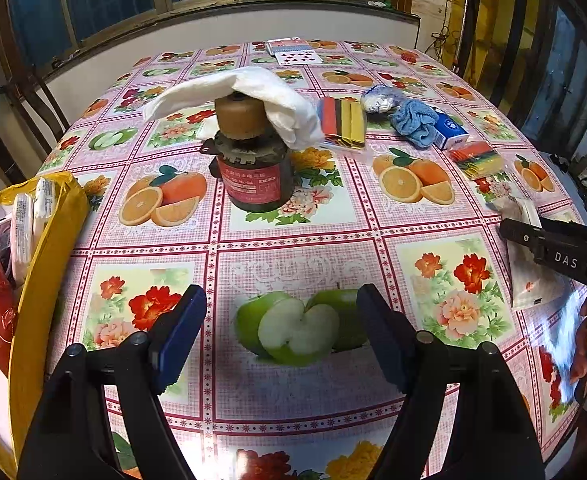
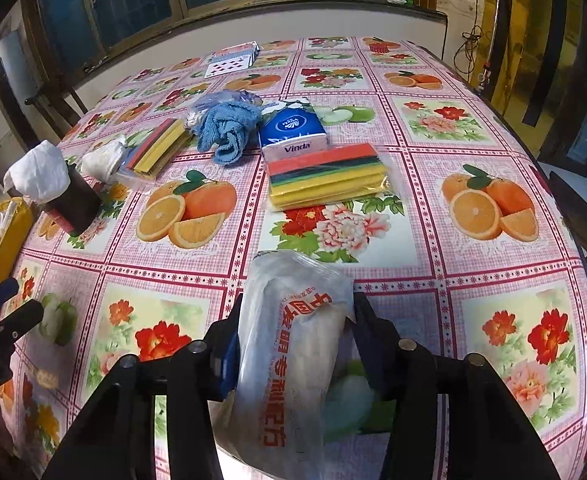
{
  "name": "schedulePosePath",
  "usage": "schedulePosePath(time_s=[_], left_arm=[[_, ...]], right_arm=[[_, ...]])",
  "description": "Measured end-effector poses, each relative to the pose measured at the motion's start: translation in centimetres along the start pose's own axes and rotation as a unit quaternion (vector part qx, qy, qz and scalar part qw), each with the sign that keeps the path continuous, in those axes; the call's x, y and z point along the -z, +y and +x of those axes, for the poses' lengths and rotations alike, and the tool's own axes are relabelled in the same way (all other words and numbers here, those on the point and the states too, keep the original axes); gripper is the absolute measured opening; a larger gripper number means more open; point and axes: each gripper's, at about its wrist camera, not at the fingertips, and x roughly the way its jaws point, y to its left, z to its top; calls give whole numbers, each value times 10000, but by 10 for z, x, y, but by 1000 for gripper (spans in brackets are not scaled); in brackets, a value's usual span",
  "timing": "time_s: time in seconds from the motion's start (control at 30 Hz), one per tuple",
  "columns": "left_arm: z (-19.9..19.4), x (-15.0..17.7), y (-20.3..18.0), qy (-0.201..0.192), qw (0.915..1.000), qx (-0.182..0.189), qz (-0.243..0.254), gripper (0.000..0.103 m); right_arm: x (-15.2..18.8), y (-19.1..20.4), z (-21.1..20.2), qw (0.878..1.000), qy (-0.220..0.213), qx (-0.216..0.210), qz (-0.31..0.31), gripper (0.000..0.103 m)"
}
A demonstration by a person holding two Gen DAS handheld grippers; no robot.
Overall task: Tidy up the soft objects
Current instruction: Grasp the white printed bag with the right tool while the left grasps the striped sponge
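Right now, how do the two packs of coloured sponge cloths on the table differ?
The near sponge pack lies beside the Vinda tissue box, long side facing the right wrist camera. The far sponge pack lies angled, left of the blue cloth, and looks smaller. Both are striped red, dark and yellow, in clear wrap.

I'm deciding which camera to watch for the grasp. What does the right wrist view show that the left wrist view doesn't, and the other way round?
Only the right wrist view shows the right claw shut on a translucent plastic packet with red printing, and the Vinda label on the tissue pack.

Only the left wrist view shows the left claw open with nothing in it, the red label on the motor, and inside the yellow bag.

Both show the white cloth draped on the motor, the blue rag and two striped sponge packs.
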Motion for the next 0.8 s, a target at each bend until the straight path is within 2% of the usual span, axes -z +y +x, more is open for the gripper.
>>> schedulePosePath(time_s=[0.13,0.27,0.33,0.43,0.47,0.57,0.8], left_arm=[[0,-10,-20,26,9994,284,191,77],[4,-41,-60,-88,9940,853,672,78],[15,-61,-88,45,9852,1343,1064,80],[38,-85,-129,391,9665,1978,1590,82],[46,-90,-141,515,9625,2017,1739,82],[70,-104,-175,729,9581,1862,2053,82],[98,-131,-208,973,9515,1932,2186,82]], right_arm=[[12,-20,-13,9994,-137,-94,295,50],[22,-46,-23,9976,-263,-105,632,50],[24,-56,-27,9969,-270,-129,733,50],[25,-67,-29,9961,-277,-225,813,50],[26,-69,-29,9957,-282,-265,837,51],[25,-76,-29,9949,-289,-365,894,51],[22,-85,-28,9931,-268,-594,979,51]])
